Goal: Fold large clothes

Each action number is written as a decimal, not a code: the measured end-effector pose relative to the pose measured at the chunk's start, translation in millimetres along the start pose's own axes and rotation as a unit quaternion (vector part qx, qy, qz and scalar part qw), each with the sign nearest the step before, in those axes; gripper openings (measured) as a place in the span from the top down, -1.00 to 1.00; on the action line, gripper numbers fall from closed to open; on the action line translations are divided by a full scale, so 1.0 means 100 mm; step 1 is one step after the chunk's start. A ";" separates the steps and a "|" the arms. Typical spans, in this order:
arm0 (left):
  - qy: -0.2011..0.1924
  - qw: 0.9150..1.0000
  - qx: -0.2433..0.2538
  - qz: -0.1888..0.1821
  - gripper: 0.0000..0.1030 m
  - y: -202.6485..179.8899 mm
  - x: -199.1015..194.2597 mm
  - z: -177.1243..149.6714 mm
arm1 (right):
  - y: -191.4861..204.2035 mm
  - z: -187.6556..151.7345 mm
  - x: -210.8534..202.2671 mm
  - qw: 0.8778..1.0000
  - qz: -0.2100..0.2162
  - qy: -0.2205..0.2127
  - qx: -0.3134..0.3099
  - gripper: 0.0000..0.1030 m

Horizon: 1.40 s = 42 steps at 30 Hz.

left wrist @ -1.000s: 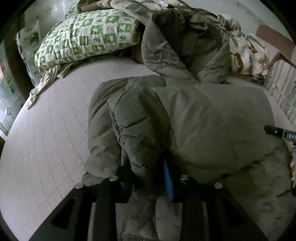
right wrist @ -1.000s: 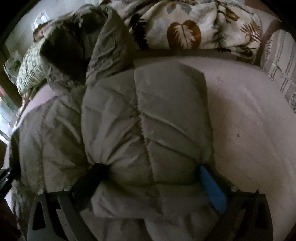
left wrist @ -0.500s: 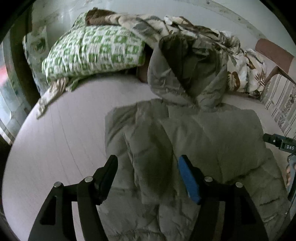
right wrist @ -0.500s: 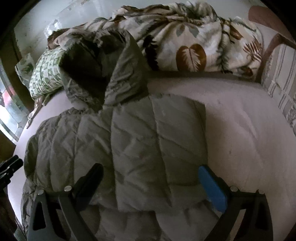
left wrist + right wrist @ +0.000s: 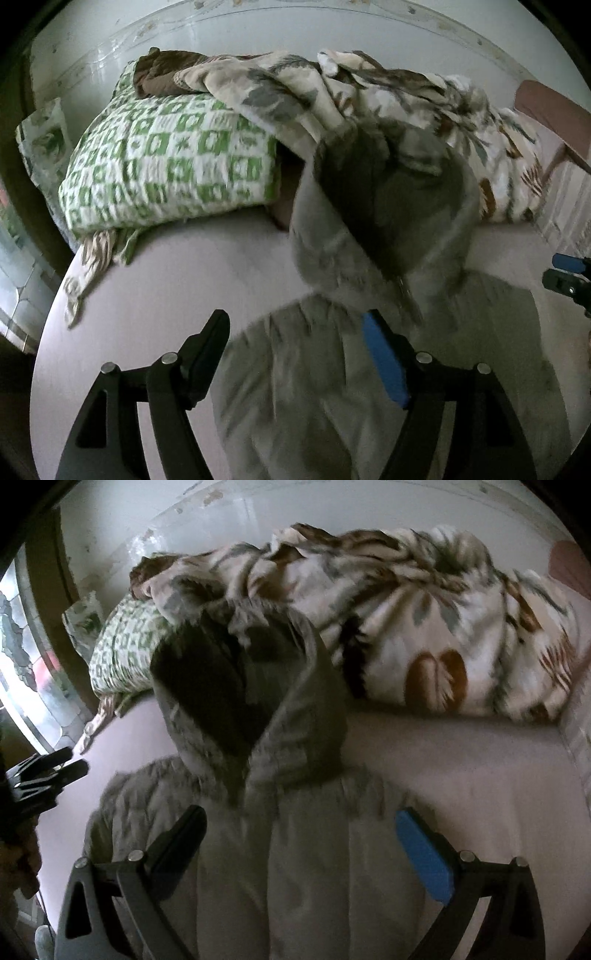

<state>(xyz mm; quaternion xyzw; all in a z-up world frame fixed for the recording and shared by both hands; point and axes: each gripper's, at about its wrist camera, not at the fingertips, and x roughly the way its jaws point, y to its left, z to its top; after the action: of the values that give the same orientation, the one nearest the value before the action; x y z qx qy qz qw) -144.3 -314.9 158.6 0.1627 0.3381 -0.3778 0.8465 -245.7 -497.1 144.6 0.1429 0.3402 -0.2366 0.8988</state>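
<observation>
A grey-green padded hooded jacket (image 5: pixel 369 387) lies on the pale bed sheet (image 5: pixel 147 302), its sides folded in over the body and its hood (image 5: pixel 384 206) standing open at the far end. It also shows in the right wrist view (image 5: pixel 295 867), hood (image 5: pixel 236 686) up. My left gripper (image 5: pixel 295 332) is open and empty above the jacket's left shoulder. My right gripper (image 5: pixel 299 830) is open and empty above the jacket's upper middle. The right gripper's tip (image 5: pixel 569 273) shows at the right edge of the left wrist view, and the left gripper's tip (image 5: pixel 48 771) at the left edge of the right wrist view.
A green-and-white checked pillow (image 5: pixel 170 166) lies at the far left of the bed. A crumpled leaf-print blanket (image 5: pixel 424 627) lies across the far end behind the hood. A brown chair back (image 5: pixel 554 110) and striped fabric are at the right. A window is at the left.
Both grippers opened, let go of the jacket's folded sides and pulled back and up. The folded sides stay lying on the jacket body.
</observation>
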 end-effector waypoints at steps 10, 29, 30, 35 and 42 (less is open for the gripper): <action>-0.007 1.000 0.023 0.000 -0.46 -0.15 0.83 0.62 | -0.13 0.84 0.73 1.000 -0.007 -0.005 0.026 -1.00; -0.011 0.998 0.042 -0.036 0.84 -0.36 1.11 0.67 | 0.01 1.09 1.21 0.998 -0.039 -0.003 -0.044 0.71; -0.015 0.998 0.041 -0.043 0.84 -0.35 1.02 0.65 | 0.06 1.06 1.14 0.998 -0.036 -0.005 -0.052 0.72; -0.043 0.995 0.031 -0.080 0.84 -0.23 0.40 0.50 | 0.19 0.93 0.72 0.998 -0.020 -0.021 -0.062 0.73; -0.064 0.991 0.026 -0.118 0.84 -0.13 -0.32 0.17 | 0.34 0.69 -0.10 0.997 -0.001 -0.045 -0.069 0.73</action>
<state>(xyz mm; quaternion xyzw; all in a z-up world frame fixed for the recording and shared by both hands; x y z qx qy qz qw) -161.6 -315.6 192.6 0.1192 0.2900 -0.4936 0.8112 -197.0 -494.2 204.7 0.0695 0.3148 -0.2196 0.9208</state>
